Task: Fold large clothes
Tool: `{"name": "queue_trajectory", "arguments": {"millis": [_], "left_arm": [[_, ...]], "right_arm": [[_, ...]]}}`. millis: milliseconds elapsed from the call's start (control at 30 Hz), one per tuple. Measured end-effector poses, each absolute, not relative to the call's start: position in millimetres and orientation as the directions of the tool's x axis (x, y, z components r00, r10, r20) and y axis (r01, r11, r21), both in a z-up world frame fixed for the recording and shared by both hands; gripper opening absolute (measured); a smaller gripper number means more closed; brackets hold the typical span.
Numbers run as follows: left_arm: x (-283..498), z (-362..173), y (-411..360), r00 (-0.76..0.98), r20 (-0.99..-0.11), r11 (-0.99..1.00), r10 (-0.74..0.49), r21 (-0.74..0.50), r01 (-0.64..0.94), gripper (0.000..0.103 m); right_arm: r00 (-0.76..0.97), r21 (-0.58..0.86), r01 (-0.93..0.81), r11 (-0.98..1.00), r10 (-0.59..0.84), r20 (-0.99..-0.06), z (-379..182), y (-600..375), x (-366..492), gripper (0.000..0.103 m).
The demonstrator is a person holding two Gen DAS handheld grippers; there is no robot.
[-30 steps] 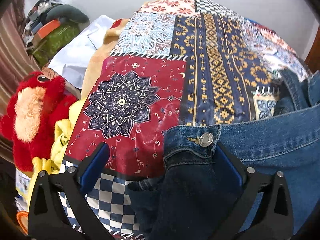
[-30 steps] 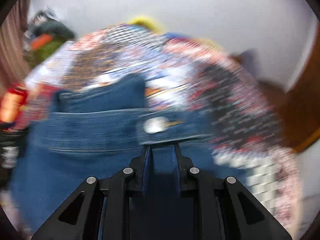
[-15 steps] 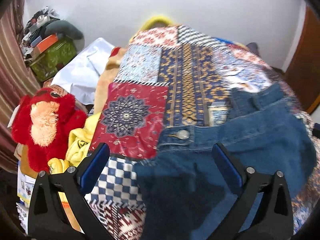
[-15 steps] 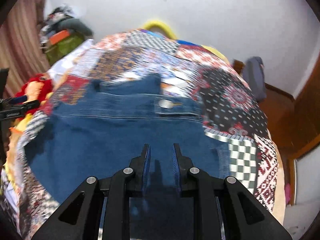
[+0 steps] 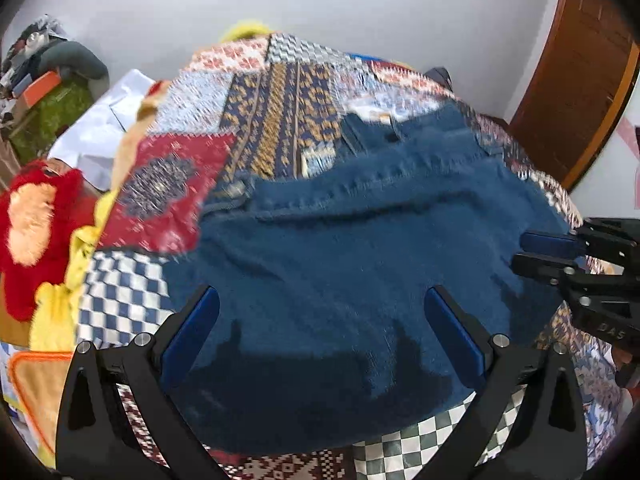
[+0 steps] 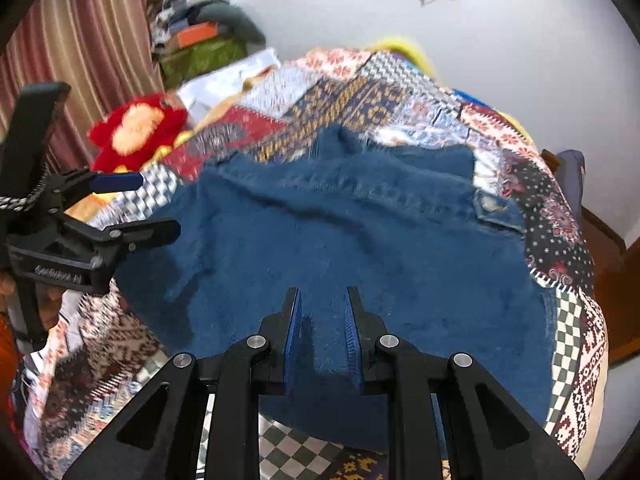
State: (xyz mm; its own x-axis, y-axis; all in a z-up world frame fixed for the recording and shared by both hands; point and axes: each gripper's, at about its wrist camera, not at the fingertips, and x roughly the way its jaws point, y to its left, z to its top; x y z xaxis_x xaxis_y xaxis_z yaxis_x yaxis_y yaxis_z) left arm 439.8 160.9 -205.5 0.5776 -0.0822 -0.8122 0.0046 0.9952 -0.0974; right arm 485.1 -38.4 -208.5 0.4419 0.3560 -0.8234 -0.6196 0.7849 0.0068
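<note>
Left wrist view: patchwork bedspread point(image 5: 256, 120) covers the bed, with the blue denim garment point(image 5: 360, 280) spread flat across its middle. Red plush toy point(image 5: 36, 224) sits off the edge. Left tool point(image 5: 320, 334) gapes wide, gripping nothing; right tool point(image 6: 320, 336) is narrow, a gap showing, both above the denim.

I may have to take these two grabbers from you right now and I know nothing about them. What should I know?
Left gripper: open, holding nothing, above the jeans.
Right gripper: partly open, gripping nothing that I can see.
Jeans: spread flat on the patchwork bedspread, waistband at the far side.
Done: jeans laid out.
Left: all the folding; no fold shows yet.
</note>
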Motion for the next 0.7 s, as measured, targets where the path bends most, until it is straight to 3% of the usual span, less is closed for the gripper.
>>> {"name": "queue_trajectory", "arguments": {"millis": [200, 333, 400, 467, 533, 700], "left_arm": [[446, -254, 158, 0.505, -0.863, 1.0, 0.011, 0.005, -0.014, 0.103], [439, -266, 183, 0.503, -0.863, 0.993, -0.052, -0.099, -0.069, 0.103], [436, -268, 195, 0.502, -0.863, 0.987, -0.057, -0.126, -0.105, 0.103], [430, -270, 201, 0.502, -0.864, 0.986, -0.026, -0.104, -0.128, 0.103], [423, -269, 200, 0.507, -0.861, 0.99, 0.035, -0.04, -0.136, 0.103], [404, -272, 212, 0.499, -0.858, 0.984, 0.123, 0.039, -0.176, 0.103]], "right_arm": [[0.4, -0.056, -0.637, 0.769, 0.268, -0.876, -255, -32, 499, 0.017], [0.413, -0.045, -0.649, 0.759, 0.302, -0.859, -258, -44, 498, 0.018], [0.444, -0.086, -0.645, 0.759, 0.281, -0.851, -259, -47, 495, 0.035], [0.521, -0.18, -0.599, 0.78, 0.209, -0.828, -259, -50, 491, 0.081], [0.56, -0.229, -0.567, 0.791, 0.167, -0.812, -261, -58, 490, 0.086], [0.485, -0.107, -0.542, 0.834, 0.206, -0.85, -267, -92, 497, 0.087]]}}
